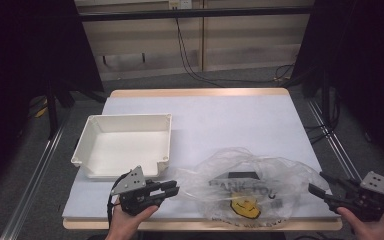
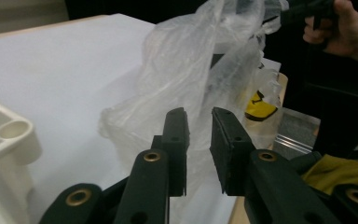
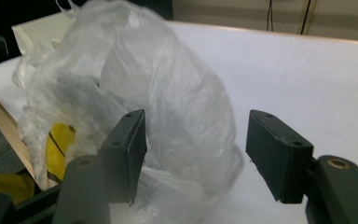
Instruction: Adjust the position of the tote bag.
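Left gripper [image 1: 176,189]: jaws close together with a thin gap; bag edge just ahead, cannot tell if pinched.
Right gripper [image 1: 316,191]: jaws spread, bag between them, not squeezed.
Bag [image 1: 250,187]: on the counter [image 1: 220,120], between both grippers.
Tray [image 1: 122,145]: behind left gripper.

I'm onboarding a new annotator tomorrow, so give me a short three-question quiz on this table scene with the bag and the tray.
1. True or false: the clear crumpled plastic bag with a yellow smiley print lies inside the white rectangular plastic tray.
2. Which hand-held gripper has its jaws set wider apart? A) left hand-held gripper B) right hand-held gripper
3. Fill in: the tray sits on the table's ____ side in the high view.

Key:
1. False; the bag lies on the white tabletop, right of the tray.
2. B
3. left
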A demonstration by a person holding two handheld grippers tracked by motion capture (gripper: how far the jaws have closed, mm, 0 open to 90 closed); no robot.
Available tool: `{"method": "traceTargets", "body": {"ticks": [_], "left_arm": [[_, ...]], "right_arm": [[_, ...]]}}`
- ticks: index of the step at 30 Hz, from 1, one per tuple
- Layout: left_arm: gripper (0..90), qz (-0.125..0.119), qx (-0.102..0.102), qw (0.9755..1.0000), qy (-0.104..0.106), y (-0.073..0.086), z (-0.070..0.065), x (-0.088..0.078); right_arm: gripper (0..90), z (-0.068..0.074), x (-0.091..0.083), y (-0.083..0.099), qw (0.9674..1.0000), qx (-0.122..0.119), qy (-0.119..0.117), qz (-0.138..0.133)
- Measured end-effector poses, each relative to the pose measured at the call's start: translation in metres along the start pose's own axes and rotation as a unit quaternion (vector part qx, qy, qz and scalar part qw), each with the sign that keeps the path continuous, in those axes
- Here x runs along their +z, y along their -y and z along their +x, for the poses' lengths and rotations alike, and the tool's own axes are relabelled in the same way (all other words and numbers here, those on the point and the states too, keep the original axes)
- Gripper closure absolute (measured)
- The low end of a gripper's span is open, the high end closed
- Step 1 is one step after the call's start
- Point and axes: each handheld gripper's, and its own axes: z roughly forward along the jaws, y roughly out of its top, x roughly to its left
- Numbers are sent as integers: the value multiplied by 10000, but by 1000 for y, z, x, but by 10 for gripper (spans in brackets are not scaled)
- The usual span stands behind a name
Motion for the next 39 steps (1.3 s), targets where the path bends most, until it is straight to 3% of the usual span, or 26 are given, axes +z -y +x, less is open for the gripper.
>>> {"method": "traceTargets", "body": {"ticks": [4, 6, 10, 13, 18, 24, 27, 33, 37, 39], "left_arm": [[815, 132, 44, 9998, 122, 0, -1, 6], [848, 177, 109, 9996, 190, -3, -2, 9], [900, 328, 237, 9986, 348, -11, -7, 22], [900, 453, 329, 9973, 471, -17, -11, 35], [900, 681, 484, 9947, 593, -28, -13, 56], [900, 711, 566, 9938, 642, -43, -8, 82], [900, 830, 665, 9919, 691, -52, -10, 94], [900, 1198, 890, 9859, 758, -70, -9, 123], [900, 1401, 878, 9836, 719, -78, -3, 138], [900, 1492, 777, 9833, 694, -78, 2, 147]], "right_arm": [[380, 1, -17, -8, 9997, -45, 136, -173], [430, 4, -23, -12, 9996, -57, 86, -279], [604, 14, -24, -20, 9988, -132, -275, -382], [731, 23, -16, -25, 9980, -236, -514, -290], [888, 37, 8, -33, 9944, -476, -940, -52], [900, 56, 45, -37, 9880, -683, -1335, 377], [900, 64, 63, -40, 9837, -775, -1511, 591], [900, 65, 102, -49, 9783, -1010, -1525, 972], [900, 63, 122, -52, 9758, -1101, -1468, 1193], [900, 61, 129, -51, 9743, -1130, -1432, 1321]]}}
